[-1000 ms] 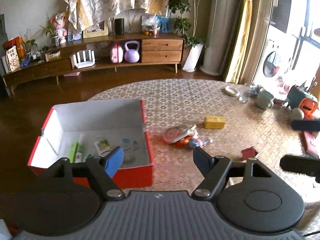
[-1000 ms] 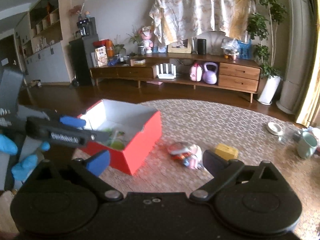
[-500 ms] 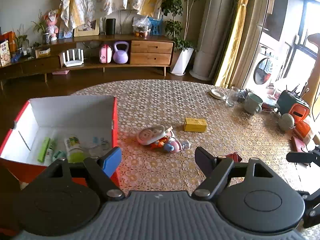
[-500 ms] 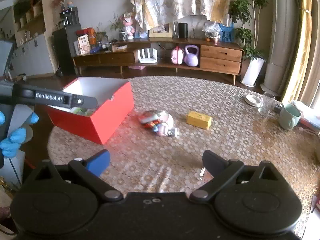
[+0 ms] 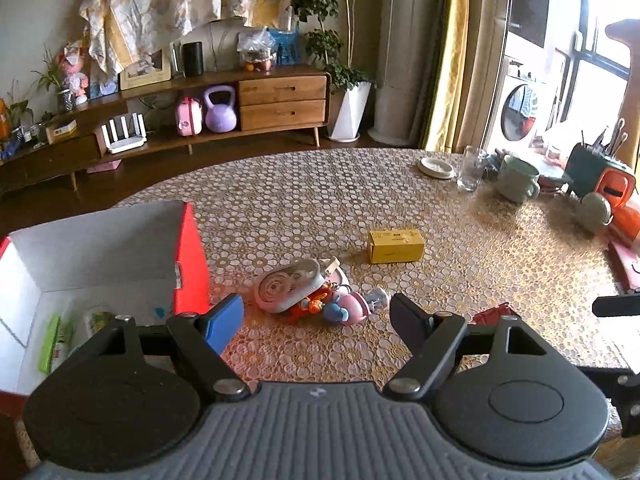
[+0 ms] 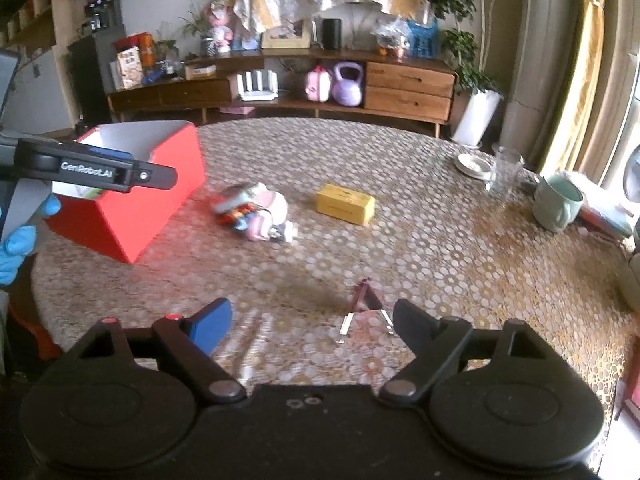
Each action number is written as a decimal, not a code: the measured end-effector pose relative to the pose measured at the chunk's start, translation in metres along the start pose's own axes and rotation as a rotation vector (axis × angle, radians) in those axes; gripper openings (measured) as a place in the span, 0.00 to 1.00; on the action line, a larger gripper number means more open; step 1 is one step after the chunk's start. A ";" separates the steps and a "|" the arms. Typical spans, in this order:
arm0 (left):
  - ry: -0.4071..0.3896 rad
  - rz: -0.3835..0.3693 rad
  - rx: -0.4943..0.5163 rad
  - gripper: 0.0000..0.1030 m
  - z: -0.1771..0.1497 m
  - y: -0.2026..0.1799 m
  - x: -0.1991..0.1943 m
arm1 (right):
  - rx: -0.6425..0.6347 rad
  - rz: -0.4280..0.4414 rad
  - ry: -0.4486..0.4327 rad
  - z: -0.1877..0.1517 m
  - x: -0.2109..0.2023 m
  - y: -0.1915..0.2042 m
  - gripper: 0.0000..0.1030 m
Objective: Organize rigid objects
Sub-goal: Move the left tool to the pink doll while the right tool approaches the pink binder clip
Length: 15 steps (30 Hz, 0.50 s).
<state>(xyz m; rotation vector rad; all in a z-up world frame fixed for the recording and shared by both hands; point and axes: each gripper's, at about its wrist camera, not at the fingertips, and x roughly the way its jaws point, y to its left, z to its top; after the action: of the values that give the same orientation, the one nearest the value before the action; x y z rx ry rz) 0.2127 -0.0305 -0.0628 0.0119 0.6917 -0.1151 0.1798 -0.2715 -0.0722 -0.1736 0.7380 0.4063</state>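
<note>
At the left edge of the left wrist view stands the red box [image 5: 192, 256], white inside, with a green tube [image 5: 50, 344] and another small container already lying on its floor, so part of the sorting looks done. The left gripper [image 5: 316, 316] hangs low in the frame with its jaws spread wide and nothing between them, aimed at the toy pile [image 5: 312, 294] just right of the box: a pink-and-white round case resting on small colourful pieces. Further right, near the frame's centre, the yellow box [image 5: 396, 246] sits alone on the patterned table [image 5: 320, 192]. In the right wrist view, the right gripper [image 6: 312, 320] is likewise spread and empty above a small dark red clip [image 6: 366, 300] at lower centre. The pile, yellow box and clip apparently remain to be boxed.
</note>
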 end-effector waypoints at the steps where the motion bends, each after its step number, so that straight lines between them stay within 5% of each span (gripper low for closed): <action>1: 0.003 -0.001 0.001 0.78 -0.001 -0.001 0.005 | 0.005 -0.006 0.004 -0.001 0.005 -0.003 0.80; 15: 0.052 0.021 -0.045 0.78 -0.020 -0.042 0.092 | 0.003 -0.025 0.060 -0.001 0.069 -0.028 0.73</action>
<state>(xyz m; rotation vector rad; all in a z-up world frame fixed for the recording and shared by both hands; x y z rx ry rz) 0.2654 -0.0806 -0.1352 -0.0213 0.7460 -0.0791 0.2371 -0.2771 -0.1192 -0.1932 0.7945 0.3774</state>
